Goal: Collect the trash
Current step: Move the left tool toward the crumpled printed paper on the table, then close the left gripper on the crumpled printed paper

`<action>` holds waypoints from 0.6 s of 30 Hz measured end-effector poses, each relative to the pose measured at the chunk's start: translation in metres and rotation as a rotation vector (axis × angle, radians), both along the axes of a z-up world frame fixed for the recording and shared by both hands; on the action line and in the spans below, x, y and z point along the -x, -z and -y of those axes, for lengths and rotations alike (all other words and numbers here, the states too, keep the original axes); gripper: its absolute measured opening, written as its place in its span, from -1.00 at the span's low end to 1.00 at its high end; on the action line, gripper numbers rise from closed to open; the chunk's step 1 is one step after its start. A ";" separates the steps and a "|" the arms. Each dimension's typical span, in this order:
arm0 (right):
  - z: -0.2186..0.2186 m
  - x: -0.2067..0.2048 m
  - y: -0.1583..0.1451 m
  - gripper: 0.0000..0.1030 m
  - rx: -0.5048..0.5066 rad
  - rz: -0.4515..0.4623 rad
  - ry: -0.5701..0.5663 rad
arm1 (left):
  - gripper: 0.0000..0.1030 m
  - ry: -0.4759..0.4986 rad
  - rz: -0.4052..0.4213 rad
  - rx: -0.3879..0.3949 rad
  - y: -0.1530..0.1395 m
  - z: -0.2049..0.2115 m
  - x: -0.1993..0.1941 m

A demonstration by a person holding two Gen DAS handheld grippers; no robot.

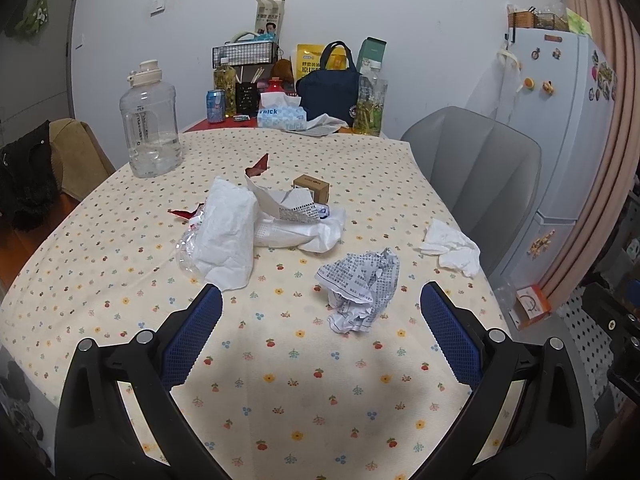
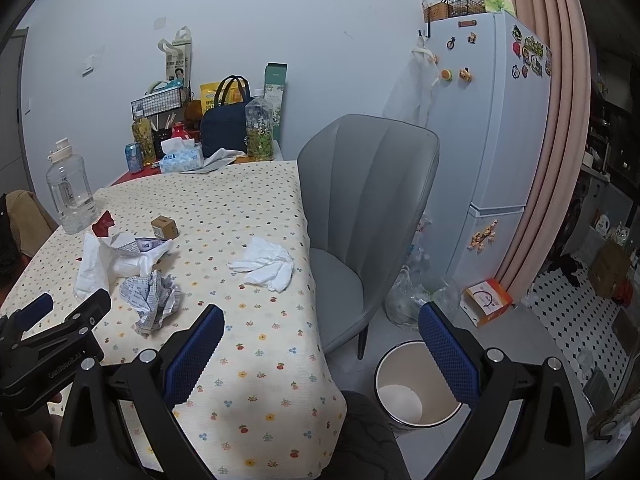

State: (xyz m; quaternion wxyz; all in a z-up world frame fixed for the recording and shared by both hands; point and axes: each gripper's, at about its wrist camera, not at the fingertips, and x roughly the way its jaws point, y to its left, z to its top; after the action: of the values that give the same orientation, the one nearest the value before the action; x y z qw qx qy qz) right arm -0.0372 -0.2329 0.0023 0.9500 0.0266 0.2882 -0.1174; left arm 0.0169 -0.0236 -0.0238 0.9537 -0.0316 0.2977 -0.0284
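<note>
A crumpled printed paper lies on the flowered tablecloth just ahead of my open, empty left gripper; it also shows in the right wrist view. Behind it lies a pile of white tissue, torn paper and clear plastic. A crumpled white tissue lies near the table's right edge, also in the right wrist view. A small brown box and red scraps lie farther back. My right gripper is open and empty over the table's near right corner, above a white trash bin on the floor.
A clear water jug stands at the back left. Bottles, a tissue box, a can and a navy bag crowd the far end. A grey chair stands to the right of the table, a fridge behind it.
</note>
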 end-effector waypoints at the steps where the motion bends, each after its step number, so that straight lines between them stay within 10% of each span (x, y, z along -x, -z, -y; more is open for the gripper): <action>1: 0.001 -0.001 0.000 0.85 -0.002 -0.001 0.002 | 0.91 0.002 -0.004 0.002 0.001 0.001 -0.002; 18: 0.014 -0.038 0.021 0.85 -0.049 -0.070 -0.003 | 0.91 0.021 -0.105 -0.002 0.025 0.026 -0.053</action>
State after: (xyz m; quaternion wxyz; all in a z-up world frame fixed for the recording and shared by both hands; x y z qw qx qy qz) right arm 0.0006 -0.2469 -0.0190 0.9385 0.0452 0.3243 -0.1098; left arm 0.0700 -0.0492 -0.0491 0.9364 -0.0292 0.3479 -0.0363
